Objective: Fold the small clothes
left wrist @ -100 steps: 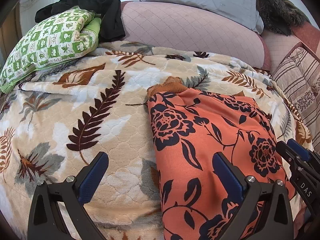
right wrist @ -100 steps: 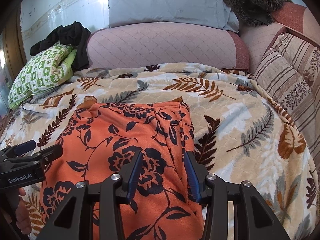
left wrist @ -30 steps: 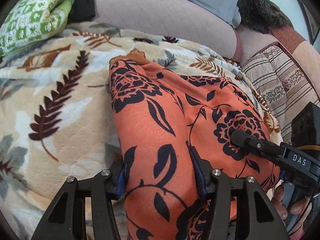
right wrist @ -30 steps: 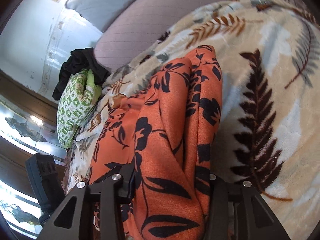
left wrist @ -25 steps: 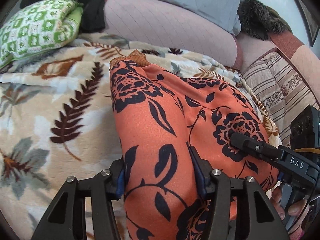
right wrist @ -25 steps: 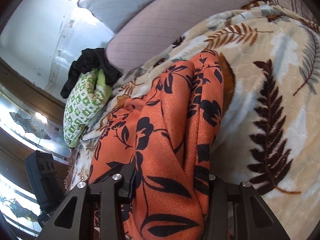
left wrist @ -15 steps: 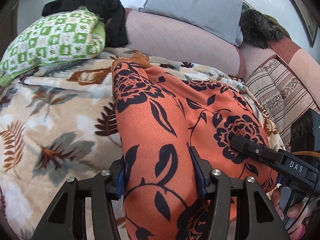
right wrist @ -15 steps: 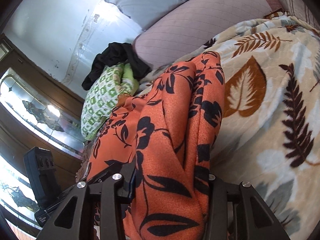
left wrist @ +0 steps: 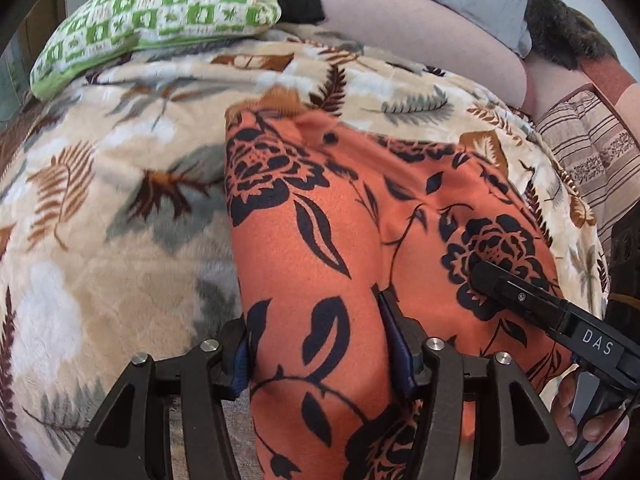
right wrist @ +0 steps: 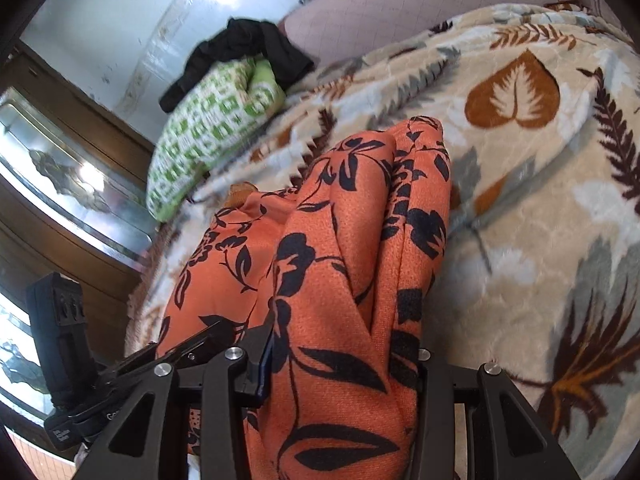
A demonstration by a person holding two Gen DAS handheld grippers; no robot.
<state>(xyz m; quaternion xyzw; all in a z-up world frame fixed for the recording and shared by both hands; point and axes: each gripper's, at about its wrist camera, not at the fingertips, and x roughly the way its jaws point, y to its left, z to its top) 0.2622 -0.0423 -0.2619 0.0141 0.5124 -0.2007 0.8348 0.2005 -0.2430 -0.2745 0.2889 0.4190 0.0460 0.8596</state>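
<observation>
Two grippers share one orange floral garment [left wrist: 332, 240] over the leaf-print blanket [left wrist: 100, 248], and we read the pairing as a carry: each tool takes one near corner so the cloth hangs evenly for a fold. In the left wrist view we see the left gripper [left wrist: 316, 344] with a thick bunch of fabric between its blue pads; its jaws are opening, though the cloth sits against both pads as far as we can tell. The right gripper [right wrist: 344, 364] is clamped on a gathered roll of the same garment, its fingers partly buried in the folds. Seen from the left, that right gripper's black beak [left wrist: 516, 292] rests on the garment's right side, with a person's fingertips [left wrist: 572, 412] below it.

The garment's far end lies on the blanket, nearer us than the green-and-white checked pillow [left wrist: 160, 12]; a brown ribbed band [left wrist: 280, 100] peeks out at that far edge. We judge the fabric a soft knit, matte and faintly pebbled, draping in rounded ridges rather than sharp creases. The blanket beneath looks plush and quilted. Behind the pillow a black garment [right wrist: 240, 52] is heaped against a pink padded headboard [left wrist: 420, 28].
</observation>
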